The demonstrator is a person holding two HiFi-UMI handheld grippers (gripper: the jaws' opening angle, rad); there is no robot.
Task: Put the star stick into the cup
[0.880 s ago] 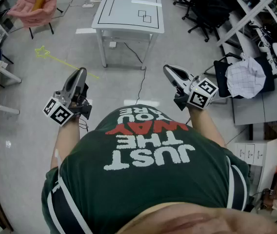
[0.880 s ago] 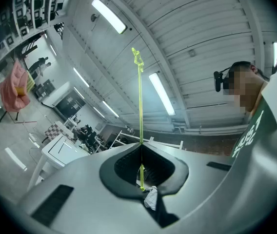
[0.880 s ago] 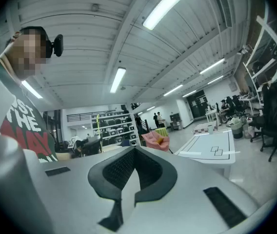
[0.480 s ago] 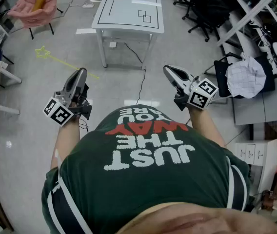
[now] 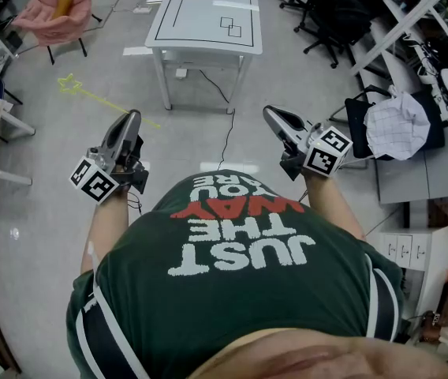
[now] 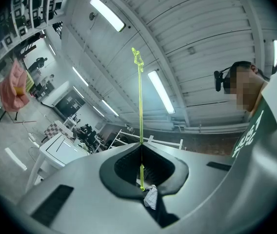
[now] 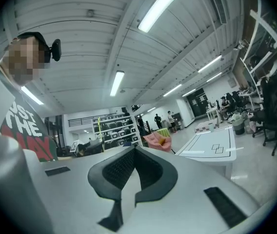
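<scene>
— Where is the star stick (image 5: 106,101)?

— It is in the left gripper (image 5: 133,117). The two jaws are pressed together on the thin yellow-green rod, close to its lower end. A short piece of the rod comes out behind the jaws, and the long part goes out in front of them.

— And the star (image 6: 137,56) itself?

— It is at the far end of the rod, well apart from the jaws. The person holds it out over the grey floor, to the left side of the white table (image 5: 200,34). It does not touch the table.

— What does the right gripper (image 5: 270,111) do?

— Its jaws are closed together and there is nothing between them. The person holds it in front of the green T-shirt (image 5: 240,251), and it points toward the table.

— What else is near?

— A pink chair (image 5: 50,10) stands far to the left, beyond the star.
</scene>
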